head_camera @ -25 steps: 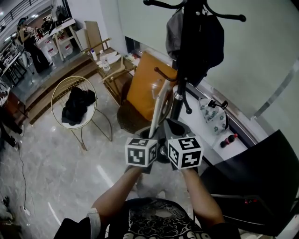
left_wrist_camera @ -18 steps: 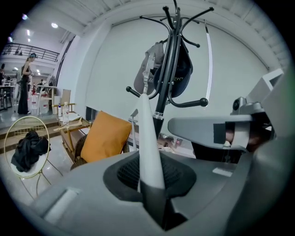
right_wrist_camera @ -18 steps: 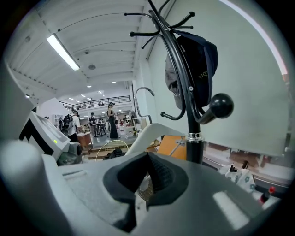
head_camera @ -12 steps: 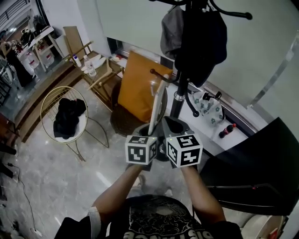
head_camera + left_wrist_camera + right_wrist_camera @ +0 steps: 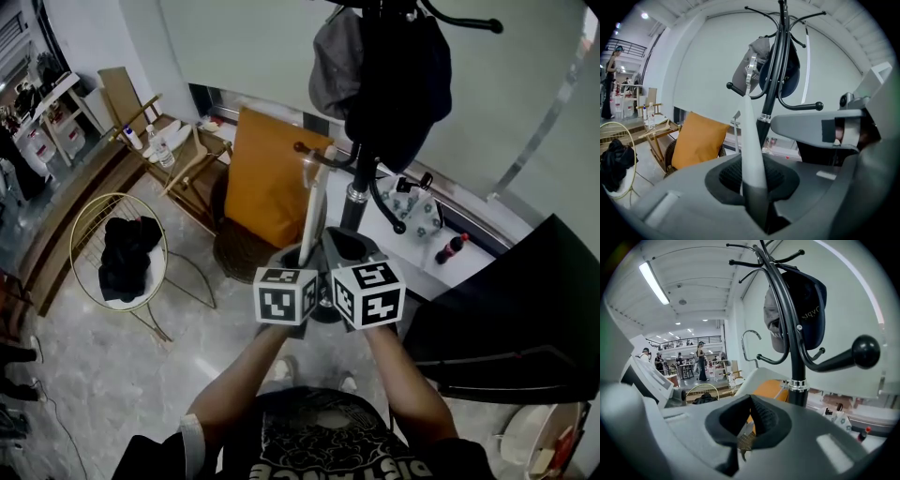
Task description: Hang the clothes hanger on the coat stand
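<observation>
You hold 2 grippers and 1 clothes hanger (image 5: 751, 140). Your left gripper (image 5: 752, 180) pinches the white hanger low on its arm. The hanger stands nearly upright, its metal hook up beside the 1 coat stand (image 5: 765, 117). The pads of your right gripper (image 5: 749, 420) meet at the tips, with nothing seen between them. 2 caps hang high on the stand: 1 grey cap (image 5: 333, 56) and 1 dark cap (image 5: 403, 84). 2 lower pegs are bare; the left peg (image 5: 730, 86) is nearest the hook, and the wall is close behind.
</observation>
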